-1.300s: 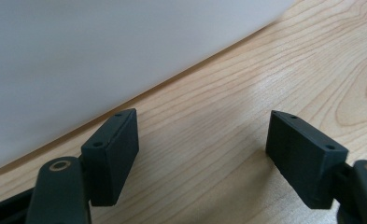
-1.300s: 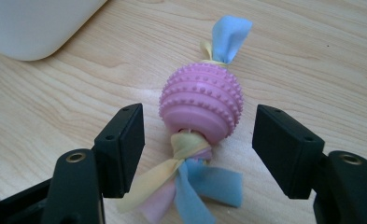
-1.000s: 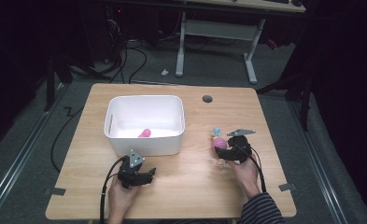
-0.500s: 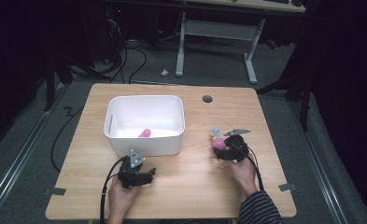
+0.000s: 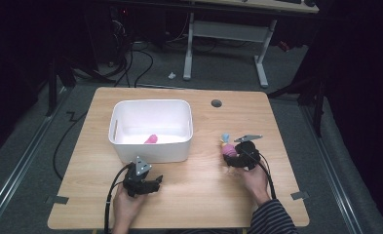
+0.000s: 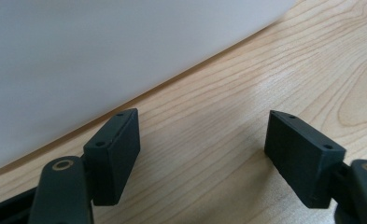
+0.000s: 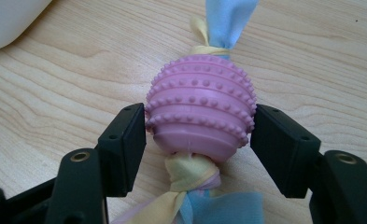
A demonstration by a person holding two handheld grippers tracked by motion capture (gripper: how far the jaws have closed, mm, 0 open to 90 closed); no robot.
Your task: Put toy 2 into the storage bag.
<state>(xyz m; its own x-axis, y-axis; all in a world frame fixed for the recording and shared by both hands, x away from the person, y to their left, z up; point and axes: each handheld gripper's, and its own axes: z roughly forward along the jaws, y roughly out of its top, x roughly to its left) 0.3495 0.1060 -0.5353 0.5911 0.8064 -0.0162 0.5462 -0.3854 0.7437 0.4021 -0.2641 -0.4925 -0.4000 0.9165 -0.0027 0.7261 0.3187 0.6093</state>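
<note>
Change since the earlier frames: very little; your right gripper stayed at the toy and your left gripper kept its place in front of the bin, so the pick-up had not visibly started.
Task item: a pink knobbed rubber ball threaded on a knotted cloth strip of yellow, blue and pink, lying on the table right of the bin.
Right gripper: its jaws stood on either side of the ball, each pad pressed against or a hair off the rubber; you had it grasped, or all but grasped. The ball looked to rest on the wood, not lifted.
Left gripper: jaws spread wide over bare wood, grasping nothing, pads just short of the bin's near wall.
Bin: white plastic bin, open-topped, at the table's middle left; a small pink object lay inside near its front wall.
Meaning for the work: judged as the moment of closing on the toy, with the lift towards the bin likely next.
Surface: pale wooden table, visible grain, a round cable hole near the far edge.
Room: dim, grey floor, loose cables, a white desk frame behind.
</note>
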